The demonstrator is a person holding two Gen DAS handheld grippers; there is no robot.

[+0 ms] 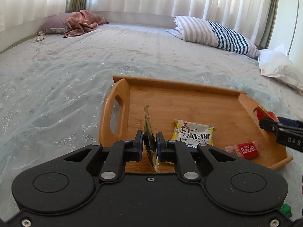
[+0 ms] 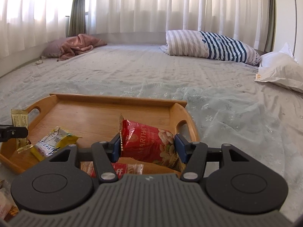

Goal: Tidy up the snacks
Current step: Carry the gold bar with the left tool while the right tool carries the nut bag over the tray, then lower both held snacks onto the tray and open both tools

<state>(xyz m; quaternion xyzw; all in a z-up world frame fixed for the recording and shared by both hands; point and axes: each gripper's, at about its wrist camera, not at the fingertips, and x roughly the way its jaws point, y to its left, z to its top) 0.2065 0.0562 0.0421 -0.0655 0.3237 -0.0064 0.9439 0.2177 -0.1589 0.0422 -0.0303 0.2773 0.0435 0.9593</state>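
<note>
A wooden tray (image 1: 189, 89) with handle cut-outs lies on the bed; it also shows in the right wrist view (image 2: 117, 99). My left gripper (image 1: 150, 141) is shut on a thin gold snack bar (image 1: 148, 130), held on edge over the tray's near left part; the bar shows in the right wrist view (image 2: 19, 121). My right gripper (image 2: 148, 147) is shut on a red Martha nut packet (image 2: 149, 143) above the tray's right side. A yellow and white packet (image 1: 193, 132) and a red Biscoff packet (image 1: 246, 150) lie in the tray.
The tray sits on a pale patterned bedspread (image 1: 75, 66). A striped pillow (image 1: 217, 34) and a white pillow (image 1: 280, 66) lie at the far right, a brown blanket on a pillow (image 1: 79, 22) at the far left. Other snacks show at the bottom left (image 2: 5, 204).
</note>
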